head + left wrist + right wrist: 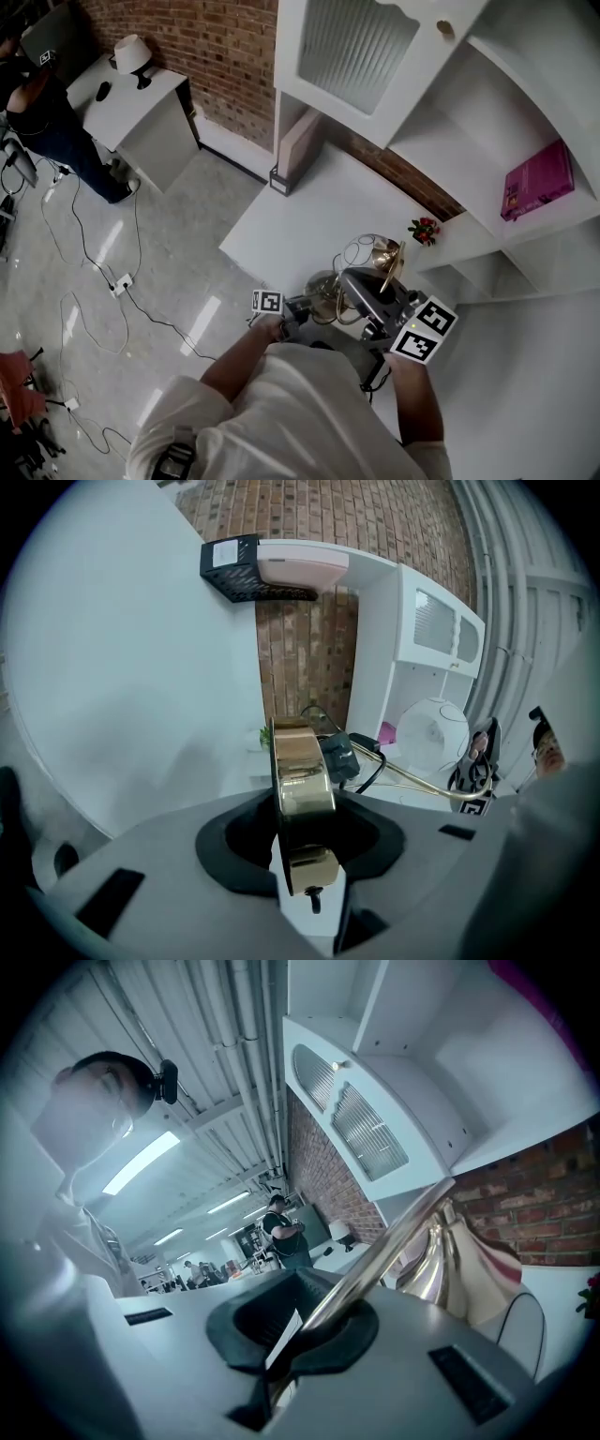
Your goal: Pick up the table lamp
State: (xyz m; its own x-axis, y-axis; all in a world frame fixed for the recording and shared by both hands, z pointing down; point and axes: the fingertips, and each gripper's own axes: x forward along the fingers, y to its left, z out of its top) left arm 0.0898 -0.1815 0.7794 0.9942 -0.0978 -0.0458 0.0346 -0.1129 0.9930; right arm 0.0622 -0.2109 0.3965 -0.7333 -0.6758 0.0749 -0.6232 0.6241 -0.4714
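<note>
The table lamp is brass, with a bell shade [390,259], a wire cage and a round base [324,285]. It hangs tilted over the near end of the white table [300,211]. My left gripper [302,307] is shut on the rim of the base; in the left gripper view the gold disc [302,771] stands on edge between the jaws of that gripper [306,855]. My right gripper [377,302] is shut on the thin stem; in the right gripper view the stem [394,1232] runs out of that gripper [295,1335] up to the shade [461,1269].
A white shelf unit [450,112] rises behind the table, with a pink book [539,180] on one shelf and a small red flower [424,229] by its foot. A pink box [296,148] stands at the table's far end. Cables [112,281] cross the floor; a person [47,108] stands far left.
</note>
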